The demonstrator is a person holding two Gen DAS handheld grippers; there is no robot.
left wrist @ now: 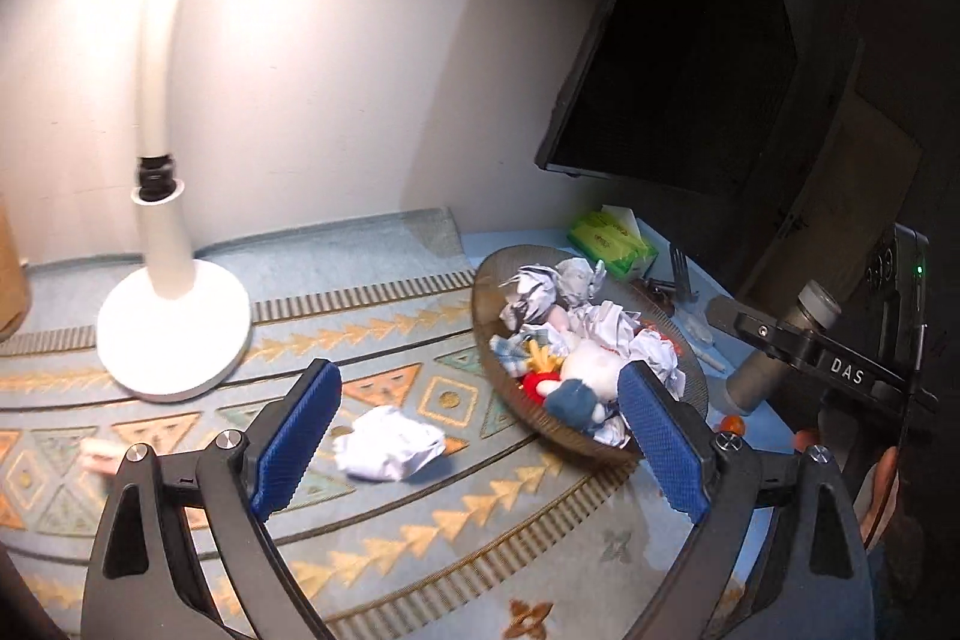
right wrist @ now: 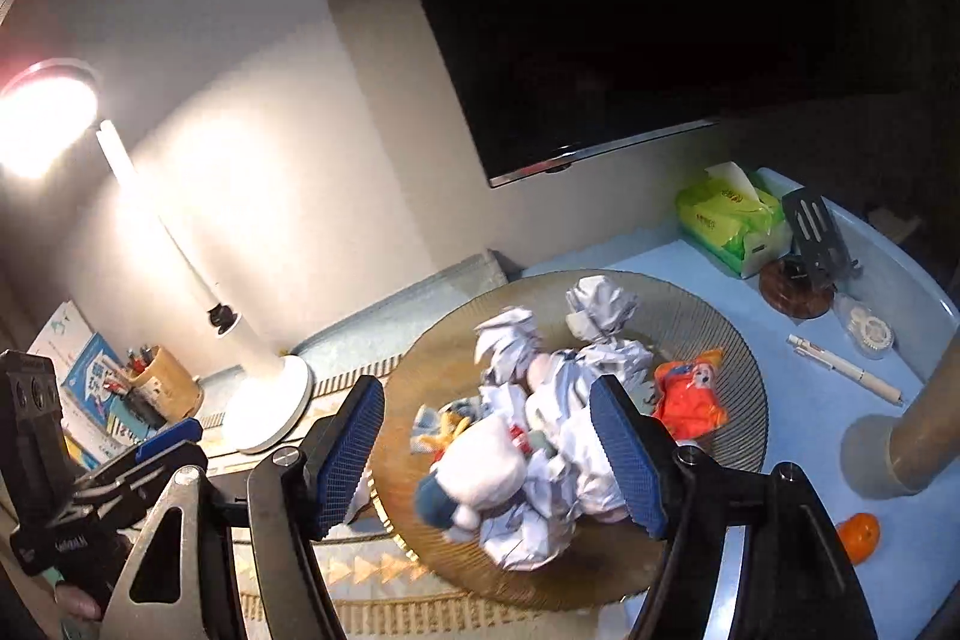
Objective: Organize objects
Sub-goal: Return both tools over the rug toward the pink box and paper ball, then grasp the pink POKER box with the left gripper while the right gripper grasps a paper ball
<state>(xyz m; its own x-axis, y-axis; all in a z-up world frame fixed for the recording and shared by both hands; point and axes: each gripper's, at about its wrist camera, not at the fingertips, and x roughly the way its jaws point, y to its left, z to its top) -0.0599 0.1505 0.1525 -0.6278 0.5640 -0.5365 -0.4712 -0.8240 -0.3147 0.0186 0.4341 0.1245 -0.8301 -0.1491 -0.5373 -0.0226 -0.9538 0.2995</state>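
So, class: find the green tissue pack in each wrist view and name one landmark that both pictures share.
Left wrist view: green tissue pack right of centre, behind the brown plate, under the dark screen.
Right wrist view: green tissue pack upper right, beyond the brown plate.
Shared landmark: the white lamp base.

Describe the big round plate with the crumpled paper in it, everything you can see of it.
The plate is a wide, shallow, round dish, amber-brown and translucent-looking, with fine ribbing running out to its rim. It sits flat, partly on the patterned mat and partly on the pale blue tabletop. Heaped on it are crumpled paper balls, a white and blue plush toy and an orange packet. Neither gripper touches it.
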